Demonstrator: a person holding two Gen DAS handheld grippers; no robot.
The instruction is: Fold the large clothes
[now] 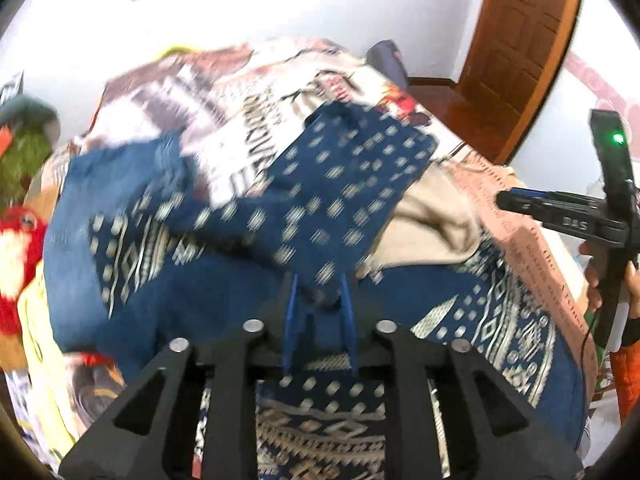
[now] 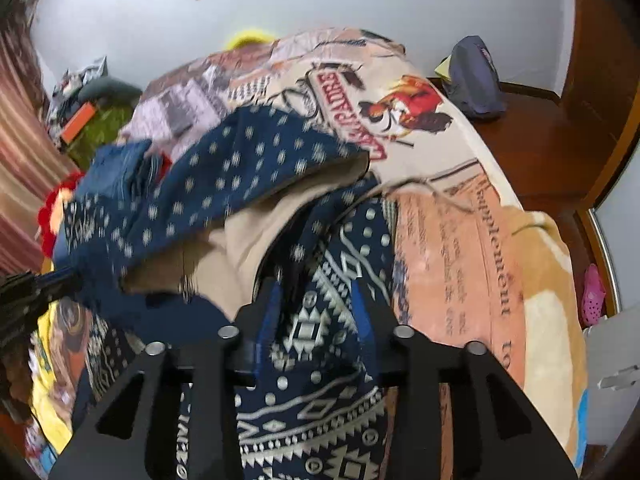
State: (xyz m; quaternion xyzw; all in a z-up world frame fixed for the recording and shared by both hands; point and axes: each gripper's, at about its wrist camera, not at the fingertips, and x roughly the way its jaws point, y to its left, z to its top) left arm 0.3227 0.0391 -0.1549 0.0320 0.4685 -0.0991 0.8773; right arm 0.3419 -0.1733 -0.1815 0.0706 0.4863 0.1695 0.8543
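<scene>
A large dark blue garment with white dots, geometric bands and a beige lining lies on the bed, its upper layer blurred and flopped over the rest. My left gripper stands slightly open, and a corner of that blue cloth sits loosely between its blue pads. In the right wrist view the same garment shows its lining. My right gripper is slightly open over the patterned hem, with cloth in the gap. The right gripper also shows at the garment's right edge in the left wrist view.
A printed bedspread covers the bed. Folded jeans lie at the left, next to a red plush toy and yellow fabric. A dark backpack sits on the wooden floor, near a door. A hand holds the right gripper.
</scene>
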